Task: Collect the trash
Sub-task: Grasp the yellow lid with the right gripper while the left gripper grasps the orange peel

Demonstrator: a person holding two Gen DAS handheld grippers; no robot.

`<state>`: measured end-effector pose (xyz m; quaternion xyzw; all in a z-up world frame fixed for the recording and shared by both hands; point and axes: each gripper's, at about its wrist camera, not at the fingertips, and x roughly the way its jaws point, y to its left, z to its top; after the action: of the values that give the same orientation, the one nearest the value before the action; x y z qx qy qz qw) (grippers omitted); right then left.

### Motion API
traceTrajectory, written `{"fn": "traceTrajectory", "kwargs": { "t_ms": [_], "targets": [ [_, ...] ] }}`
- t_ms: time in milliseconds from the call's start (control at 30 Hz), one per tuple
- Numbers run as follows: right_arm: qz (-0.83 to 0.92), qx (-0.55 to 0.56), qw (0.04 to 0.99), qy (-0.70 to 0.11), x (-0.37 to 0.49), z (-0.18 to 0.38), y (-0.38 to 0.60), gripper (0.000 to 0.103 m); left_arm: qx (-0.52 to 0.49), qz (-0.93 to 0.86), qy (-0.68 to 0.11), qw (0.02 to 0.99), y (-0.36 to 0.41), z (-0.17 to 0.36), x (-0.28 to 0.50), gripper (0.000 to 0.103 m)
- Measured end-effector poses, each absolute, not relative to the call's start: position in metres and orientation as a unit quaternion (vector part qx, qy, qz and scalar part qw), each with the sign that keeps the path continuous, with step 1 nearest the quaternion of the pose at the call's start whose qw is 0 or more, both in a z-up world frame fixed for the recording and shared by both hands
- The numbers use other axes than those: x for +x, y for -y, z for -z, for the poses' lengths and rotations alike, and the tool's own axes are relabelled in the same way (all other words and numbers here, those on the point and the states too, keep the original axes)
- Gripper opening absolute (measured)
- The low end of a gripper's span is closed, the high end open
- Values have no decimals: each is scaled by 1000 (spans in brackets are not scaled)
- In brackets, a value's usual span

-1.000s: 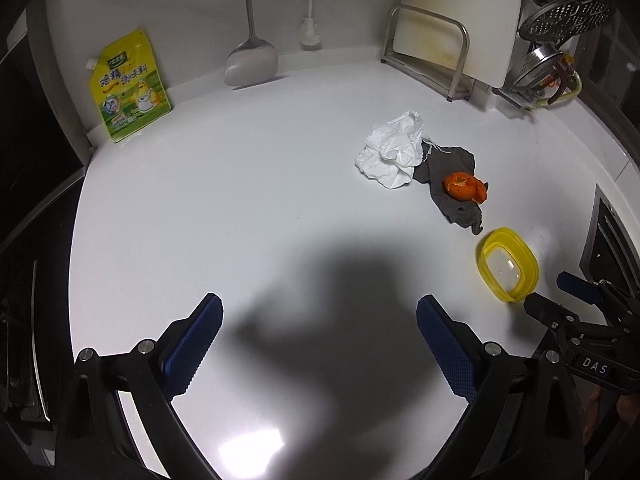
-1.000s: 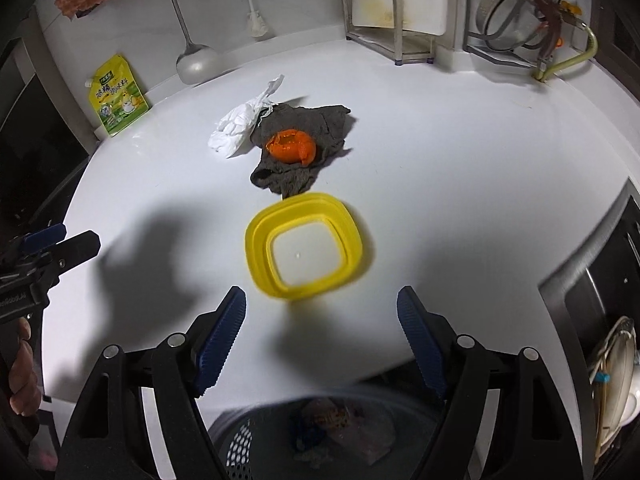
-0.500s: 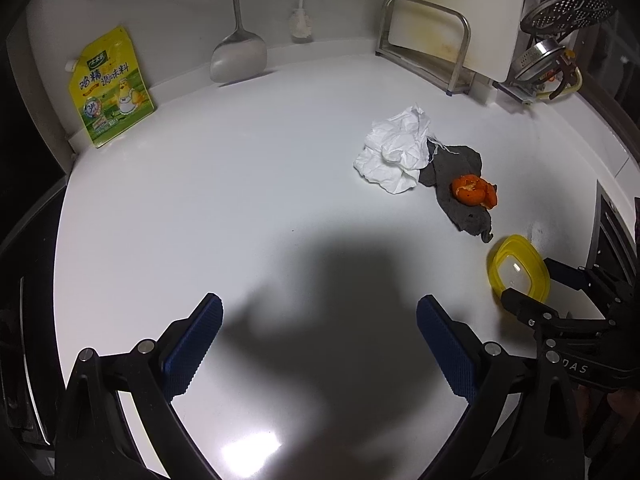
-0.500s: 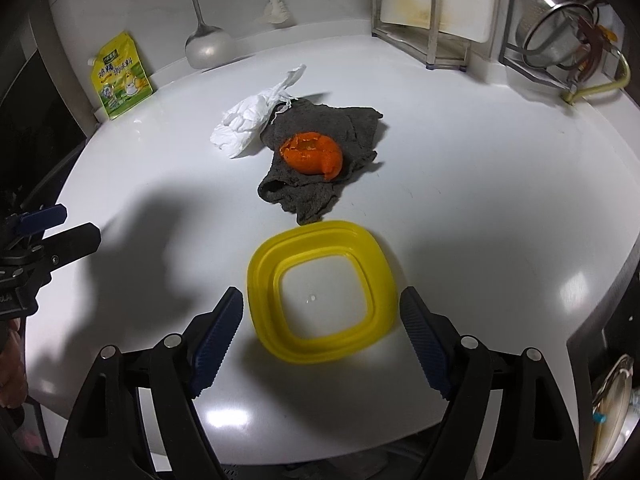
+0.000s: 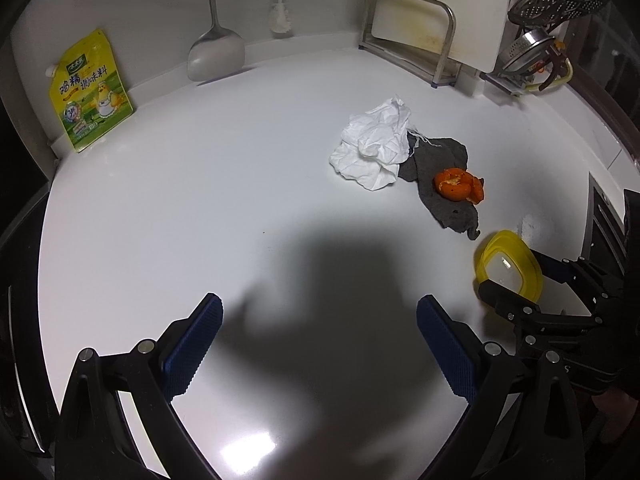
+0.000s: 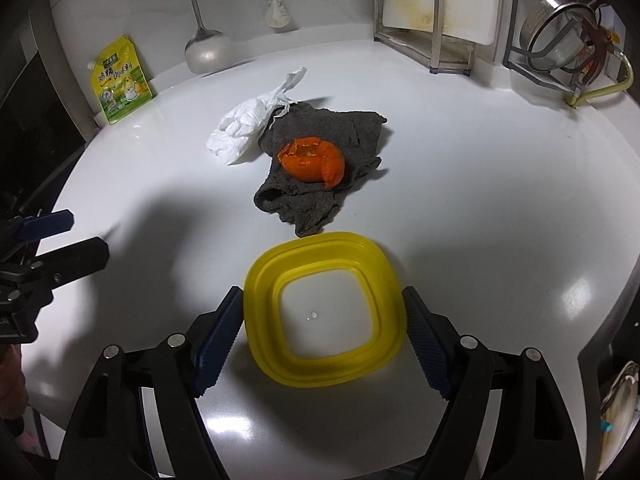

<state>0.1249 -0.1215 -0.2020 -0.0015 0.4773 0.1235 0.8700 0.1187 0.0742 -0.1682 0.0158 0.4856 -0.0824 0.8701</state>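
The square yellow plastic lid [image 6: 324,308] is straddled by the closing right gripper [image 6: 324,320], pads at nine and three o'clock; squeezing should be kept level. The left gripper [image 5: 318,344] is held open, empty.

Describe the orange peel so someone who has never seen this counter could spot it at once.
Start at the white kitchen counter and find the crumpled dark grey cloth near its middle, just beyond the square yellow plastic lid. The curled orange peel lies on top of that cloth. It is the only orange thing there, unlike the crumpled white paper tissue beside the cloth.
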Motion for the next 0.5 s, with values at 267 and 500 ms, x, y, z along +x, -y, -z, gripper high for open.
{"fn": "traceTrajectory", "kwargs": {
  "t_ms": [267, 500],
  "targets": [
    [-115, 18, 878, -465, 124, 200, 133, 70, 17, 85, -484, 871, -65, 169, 130, 96],
    [-73, 43, 887, -455, 124, 195, 170, 70, 10, 91, -467, 879, -37, 167, 145, 96]
  ]
}}
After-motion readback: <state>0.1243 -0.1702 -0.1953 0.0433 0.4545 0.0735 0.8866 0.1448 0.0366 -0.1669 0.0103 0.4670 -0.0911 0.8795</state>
